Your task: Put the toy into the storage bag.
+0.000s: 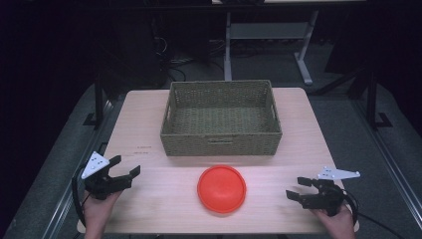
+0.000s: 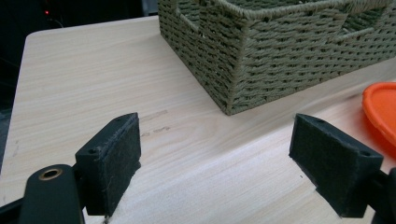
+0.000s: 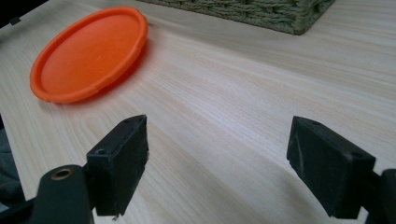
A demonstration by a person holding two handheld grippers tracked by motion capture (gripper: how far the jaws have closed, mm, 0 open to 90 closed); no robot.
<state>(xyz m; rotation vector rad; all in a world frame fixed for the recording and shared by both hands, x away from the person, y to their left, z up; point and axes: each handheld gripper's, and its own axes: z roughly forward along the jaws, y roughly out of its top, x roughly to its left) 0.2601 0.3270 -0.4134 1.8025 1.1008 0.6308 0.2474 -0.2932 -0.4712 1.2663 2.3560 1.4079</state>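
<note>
The left tool [image 1: 123, 168] and the right tool [image 1: 297, 188] both sit released, jaws spread wide with nothing between them, low over the near corners of the tabletop [image 1: 149, 199]. Between the 2 tools lies an orange disc [image 1: 221, 188], flat on the wood. Just behind it stands a woven basket [image 1: 221, 142].

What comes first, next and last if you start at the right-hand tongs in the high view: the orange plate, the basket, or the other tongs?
From the right tongs:
1. Orange plate, just to their left on the table's near middle.
2. Woven basket, behind the plate, toward the far side.
3. Left tongs, across the table at the near left edge.
</note>
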